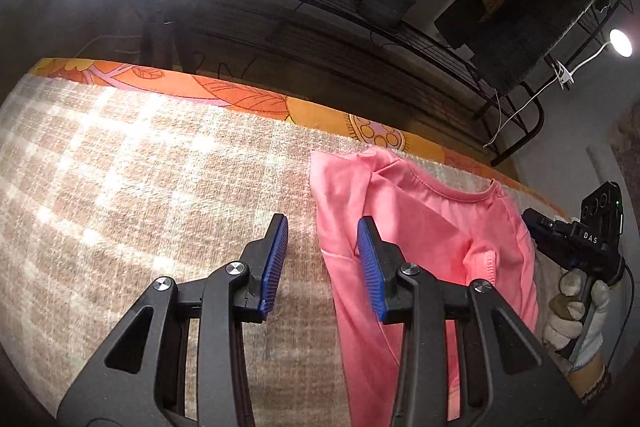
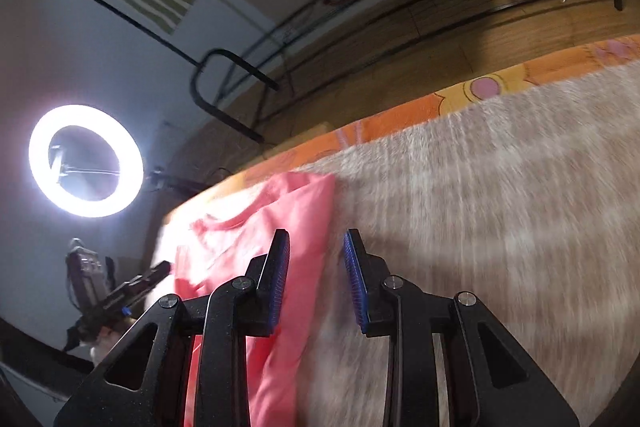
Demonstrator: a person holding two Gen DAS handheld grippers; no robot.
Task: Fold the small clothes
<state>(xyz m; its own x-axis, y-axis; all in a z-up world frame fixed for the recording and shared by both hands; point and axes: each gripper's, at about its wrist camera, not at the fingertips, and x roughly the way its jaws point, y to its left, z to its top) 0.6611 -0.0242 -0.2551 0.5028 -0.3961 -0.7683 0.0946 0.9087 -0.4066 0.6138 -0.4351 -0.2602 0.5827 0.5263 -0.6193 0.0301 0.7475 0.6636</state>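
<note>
A pink shirt (image 1: 424,239) lies on the beige checked cloth (image 1: 140,187), sides folded inward, neckline toward the far edge. My left gripper (image 1: 323,227) is open and empty above the shirt's left edge. My right gripper (image 2: 317,247) is open and empty above the shirt's right edge (image 2: 296,211). The right gripper also shows at the far right of the left wrist view (image 1: 532,227), beside the shirt. The left gripper shows at the left of the right wrist view (image 2: 160,273).
The cloth covers an orange flowered sheet (image 1: 256,99) along the far edge. A black metal rack (image 1: 360,39) with a potted plant (image 1: 386,1) stands behind. A ring light (image 2: 86,161) glows at the left.
</note>
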